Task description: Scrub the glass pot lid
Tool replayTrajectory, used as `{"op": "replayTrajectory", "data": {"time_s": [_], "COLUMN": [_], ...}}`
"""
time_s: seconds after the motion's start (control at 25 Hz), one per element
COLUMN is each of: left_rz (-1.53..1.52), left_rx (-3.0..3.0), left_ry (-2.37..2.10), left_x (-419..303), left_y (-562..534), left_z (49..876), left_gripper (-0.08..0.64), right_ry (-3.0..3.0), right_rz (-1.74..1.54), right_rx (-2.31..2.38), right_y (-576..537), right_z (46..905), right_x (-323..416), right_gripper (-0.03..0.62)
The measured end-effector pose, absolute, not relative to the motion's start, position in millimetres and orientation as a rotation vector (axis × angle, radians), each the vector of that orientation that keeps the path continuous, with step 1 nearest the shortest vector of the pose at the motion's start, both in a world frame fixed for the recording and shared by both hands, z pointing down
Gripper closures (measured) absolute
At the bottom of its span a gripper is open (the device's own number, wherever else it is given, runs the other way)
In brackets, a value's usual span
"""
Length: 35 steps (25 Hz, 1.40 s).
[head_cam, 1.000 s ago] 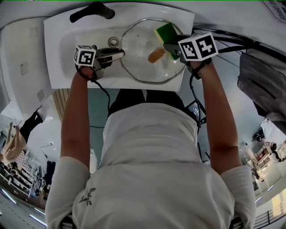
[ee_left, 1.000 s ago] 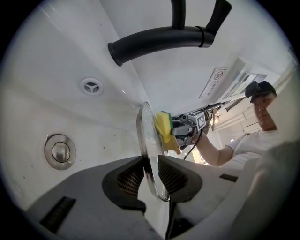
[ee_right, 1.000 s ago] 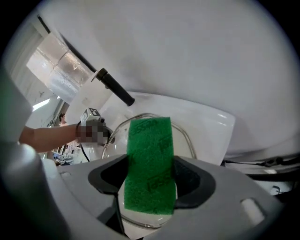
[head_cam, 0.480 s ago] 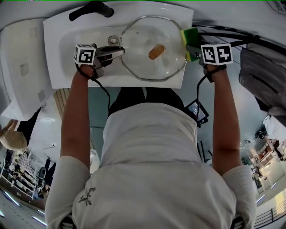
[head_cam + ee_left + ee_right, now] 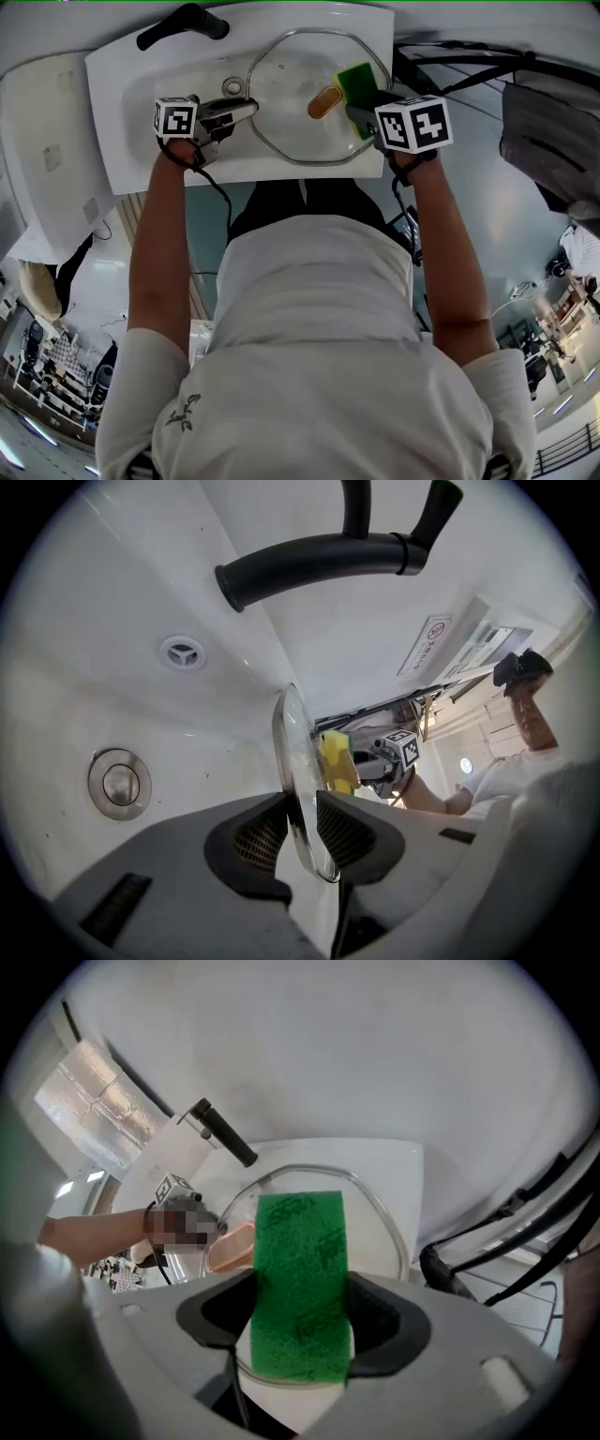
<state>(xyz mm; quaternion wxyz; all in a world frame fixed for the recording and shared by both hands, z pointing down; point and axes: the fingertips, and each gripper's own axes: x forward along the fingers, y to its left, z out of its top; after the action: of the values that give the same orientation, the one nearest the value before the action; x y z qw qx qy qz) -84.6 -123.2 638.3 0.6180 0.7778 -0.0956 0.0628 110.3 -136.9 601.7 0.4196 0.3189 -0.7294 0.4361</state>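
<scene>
Head view: a white sink point(image 5: 131, 122) fills the top of the frame, at 12 o'clock from the person. The glass pot lid point(image 5: 291, 131) sits in its basin, with a tan knob point(image 5: 324, 101) near its middle. The left hand-held gripper point(image 5: 251, 109) reaches the lid's rim at 9 o'clock. The right hand-held gripper point(image 5: 362, 111) comes in from 4 o'clock, carrying a green sponge point(image 5: 355, 82) over the glass just at 3 o'clock from the knob. A black faucet point(image 5: 183, 21) lies at 10 o'clock from the lid, and the drain point(image 5: 232, 87) is just beside the left jaws.

Left gripper view: the lid shows edge-on and stands nearly upright. The jaws pinch its metal-bound rim, one ribbed pad on each face. The sponge's yellow back shows at 1 o'clock from the jaws, against or just beside the far face of the glass.

Right gripper view: the jaws are pressed onto the sponge from both sides, its green scouring face toward the camera. The lid and knob lie beyond it at 11 o'clock.

Scrubbing looks under way. No suds or grime show clearly, so how much glass is clean cannot be told. The left half and the rim probably remain.
</scene>
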Motion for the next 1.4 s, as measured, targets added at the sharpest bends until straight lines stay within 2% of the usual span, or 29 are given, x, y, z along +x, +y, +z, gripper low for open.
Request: {"op": "replayTrajectory", "data": {"time_s": [0.44, 0.8, 0.92, 1.2, 1.4], "left_rz": [0.157, 0.133, 0.135, 0.128, 0.144], "left_rx": [1.805, 1.808, 1.798, 1.793, 1.798], "left_ry": [-0.211, -0.205, -0.211, -0.222, -0.201], "left_x": [-83, -83, -83, -86, -83], "left_y": [-123, -124, -124, -124, -122], "left_z": [634, 638, 637, 638, 636], "left_gripper": [0.463, 0.463, 0.463, 0.463, 0.463], "right_ry": [-1.848, -1.701, -1.689, -1.834, -1.827], "right_rz": [0.92, 1.0, 1.021, 0.916, 0.855], "right_rx": [0.834, 0.993, 1.012, 0.801, 0.78], "right_y": [-153, -138, -134, -107, -100], "right_z": [601, 623, 623, 600, 606], "right_x": [93, 198, 211, 119, 118], "right_gripper": [0.296, 0.299, 0.299, 0.298, 0.301]}}
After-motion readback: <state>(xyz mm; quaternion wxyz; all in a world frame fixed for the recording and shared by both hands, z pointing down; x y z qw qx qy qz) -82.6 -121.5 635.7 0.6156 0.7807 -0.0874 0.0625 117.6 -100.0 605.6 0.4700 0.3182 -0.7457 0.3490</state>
